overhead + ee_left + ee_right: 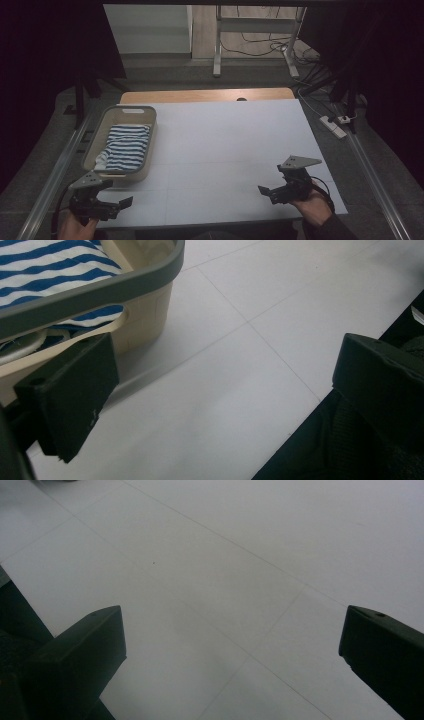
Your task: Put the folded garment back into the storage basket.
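Dim light lies over the room, where we see a white table (pixel 225 145) with faint seams across its top, a wooden board edge behind it, and a grey floor strewn with cables (pixel 310 75) and a power strip (pixel 334 126) on the right. At the table's left side we find a beige basket (pixel 148 145) with a grey rim, and inside it a folded blue-and-white striped cloth (pixel 125 147). From the left gripper view the basket (pixel 150 315) sits just beside one jaw, its grey rim running across the top, with the striped cloth (pixel 45 270) inside. We hold the left gripper (pixel 107 205) at the near left corner of the table, just in front of the basket, its jaws spread wide and nothing between them. We hold the right gripper (pixel 275 192) near the front right of the table, well apart from the basket, its jaws likewise wide apart over bare white tabletop (pixel 225 570), gripping nothing. Our right hand (pixel 312 207) wraps the gripper from below, a dark sleeve (pixel 332 230) behind it.
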